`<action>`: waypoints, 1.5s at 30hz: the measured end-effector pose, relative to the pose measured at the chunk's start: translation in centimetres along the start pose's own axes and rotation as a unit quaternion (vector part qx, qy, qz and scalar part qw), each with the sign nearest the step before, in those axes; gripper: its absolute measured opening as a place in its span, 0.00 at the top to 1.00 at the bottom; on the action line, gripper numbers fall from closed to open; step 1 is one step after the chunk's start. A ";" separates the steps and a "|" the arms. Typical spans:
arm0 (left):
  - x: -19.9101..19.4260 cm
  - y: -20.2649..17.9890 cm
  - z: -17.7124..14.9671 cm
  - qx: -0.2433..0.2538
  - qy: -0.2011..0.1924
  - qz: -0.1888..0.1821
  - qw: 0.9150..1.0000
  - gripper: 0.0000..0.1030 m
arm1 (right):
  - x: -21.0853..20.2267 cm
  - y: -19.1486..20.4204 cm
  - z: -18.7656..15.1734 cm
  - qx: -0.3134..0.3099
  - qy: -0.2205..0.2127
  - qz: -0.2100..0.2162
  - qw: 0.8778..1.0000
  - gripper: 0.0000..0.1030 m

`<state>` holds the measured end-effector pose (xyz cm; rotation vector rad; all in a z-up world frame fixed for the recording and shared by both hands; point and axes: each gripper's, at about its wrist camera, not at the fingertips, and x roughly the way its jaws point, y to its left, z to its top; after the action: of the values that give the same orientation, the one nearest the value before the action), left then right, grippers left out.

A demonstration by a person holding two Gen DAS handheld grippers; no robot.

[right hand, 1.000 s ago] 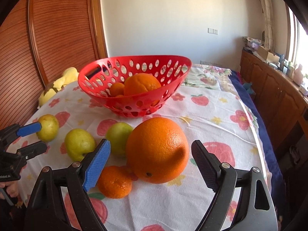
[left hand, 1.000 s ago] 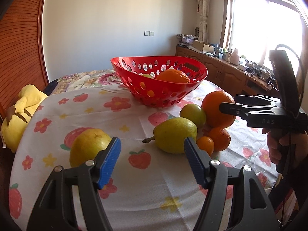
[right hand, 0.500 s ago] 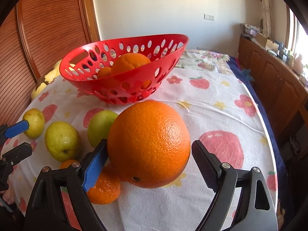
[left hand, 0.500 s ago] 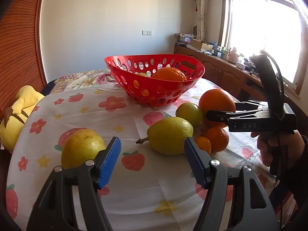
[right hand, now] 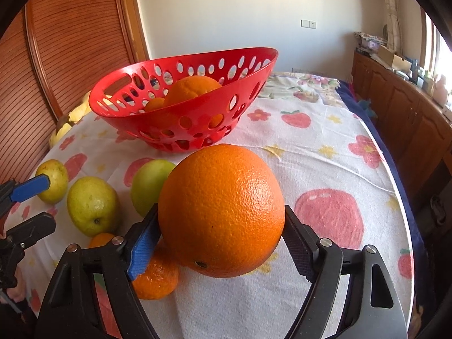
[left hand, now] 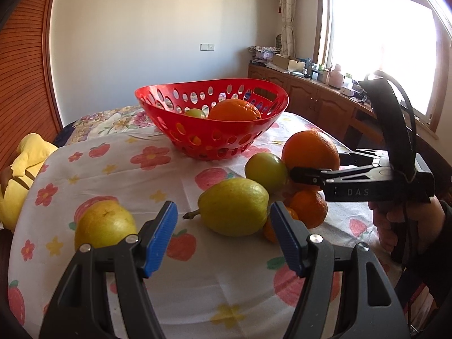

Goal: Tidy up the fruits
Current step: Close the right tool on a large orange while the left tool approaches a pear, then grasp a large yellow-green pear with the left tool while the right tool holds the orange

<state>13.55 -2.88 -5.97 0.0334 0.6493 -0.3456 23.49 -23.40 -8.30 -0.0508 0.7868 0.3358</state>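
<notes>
While my right gripper (right hand: 220, 243) closes around the big orange (right hand: 221, 210) mid-table, my left gripper (left hand: 223, 240) hangs open, empty; the red basket (right hand: 158, 130) holds a few fruits, several remain outside.

Large orange (right hand: 223, 212): between right claw (right hand: 217, 243) pads, jaws closing, both pads at its sides. Small mandarin (right hand: 156, 279): under left pad. Green fruit (right hand: 151, 183), pear (right hand: 90, 206): left of claw. Red perforated basket (right hand: 180, 130): beyond claw, holding oranges.
</notes>
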 end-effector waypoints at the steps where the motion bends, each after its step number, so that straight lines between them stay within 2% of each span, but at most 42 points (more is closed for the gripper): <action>1: 0.1 -0.1 0.1 0.001 0.000 0.000 1.000 0.34 | -0.1 0.0 -0.1 0.000 0.000 0.000 1.000 0.20; 9: 1.0 -0.6 1.0 0.006 0.004 -0.003 1.000 0.34 | -1.4 -0.2 -1.2 0.003 -0.006 0.007 1.000 0.21; 19: 3.1 -0.9 1.4 0.010 0.028 0.006 1.000 0.33 | -3.8 -0.2 -2.8 0.006 -0.016 0.019 1.000 0.20; 32: 4.9 -1.3 1.1 0.011 0.051 -0.006 0.999 0.30 | -3.5 -1.8 -3.6 0.046 -0.019 0.021 0.999 0.20; 38: 6.0 -1.8 1.3 0.029 0.070 0.017 0.997 0.30 | -3.6 -1.8 -3.6 0.049 -0.020 0.021 0.998 0.20; 45: 6.1 -1.4 1.2 0.018 0.075 0.004 0.997 0.30 | -3.6 -1.8 -3.7 0.048 -0.021 0.020 0.998 0.20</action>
<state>18.35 -6.17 -8.50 0.0969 0.7910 -0.3503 19.13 -26.74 -8.53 0.0621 0.7629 0.3356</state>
